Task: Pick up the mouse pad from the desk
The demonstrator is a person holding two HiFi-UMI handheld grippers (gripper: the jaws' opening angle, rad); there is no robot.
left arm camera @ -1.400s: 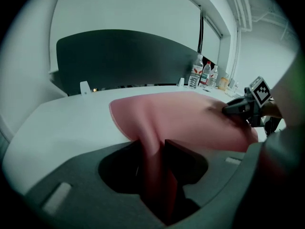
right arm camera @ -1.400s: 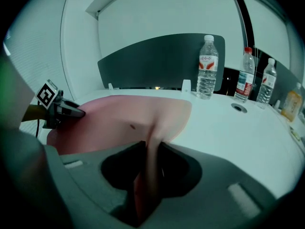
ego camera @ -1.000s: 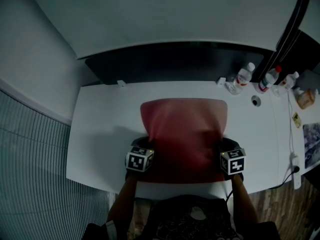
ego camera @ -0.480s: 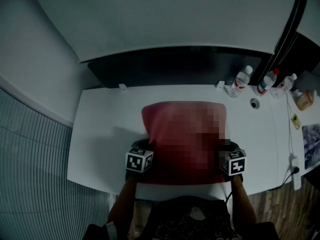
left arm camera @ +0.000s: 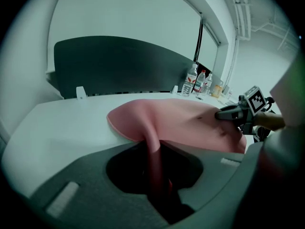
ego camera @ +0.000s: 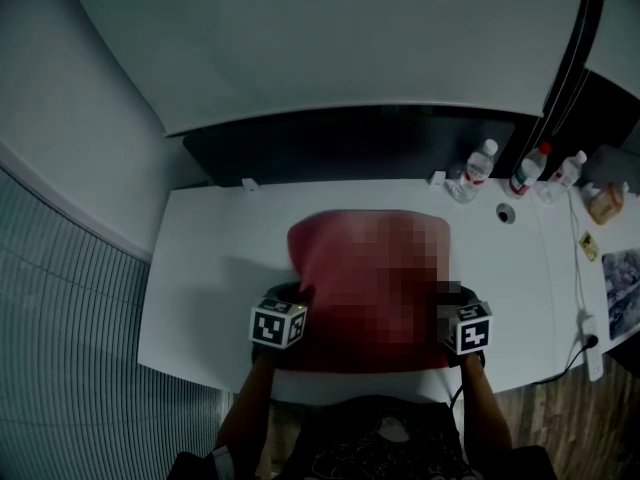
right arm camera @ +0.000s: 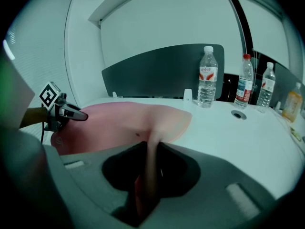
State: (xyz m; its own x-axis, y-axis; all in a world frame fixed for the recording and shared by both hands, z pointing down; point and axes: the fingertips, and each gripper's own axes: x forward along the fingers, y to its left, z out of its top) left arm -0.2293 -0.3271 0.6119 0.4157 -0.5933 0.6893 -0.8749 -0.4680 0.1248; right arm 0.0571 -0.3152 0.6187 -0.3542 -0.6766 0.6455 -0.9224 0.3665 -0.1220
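A pink-red mouse pad (ego camera: pixel 335 268) lies across the middle of the white desk (ego camera: pixel 210 268), its near part raised and its far part resting on the surface. My left gripper (ego camera: pixel 296 296) is shut on the pad's left edge, and the pad (left arm camera: pixel 181 118) folds up into the left gripper (left arm camera: pixel 155 152). My right gripper (ego camera: pixel 448 296) is shut on the right edge, where the pad (right arm camera: pixel 124 120) curls up into the right gripper (right arm camera: pixel 151 149). Each gripper shows in the other's view: the right gripper (left arm camera: pixel 224 114) and the left gripper (right arm camera: pixel 81 115), both pinching the pad.
A dark partition panel (ego camera: pixel 350 138) runs along the desk's far edge. Three water bottles (ego camera: pixel 480 163) (ego camera: pixel 527 168) (ego camera: pixel 568 168) stand at the far right beside a round cable hole (ego camera: pixel 505 213). A power strip (ego camera: pixel 590 338) lies by the right edge.
My left gripper has risen a little, lifting the pad's left edge with it. The right gripper has hardly moved. Both stay clamped on the pad.
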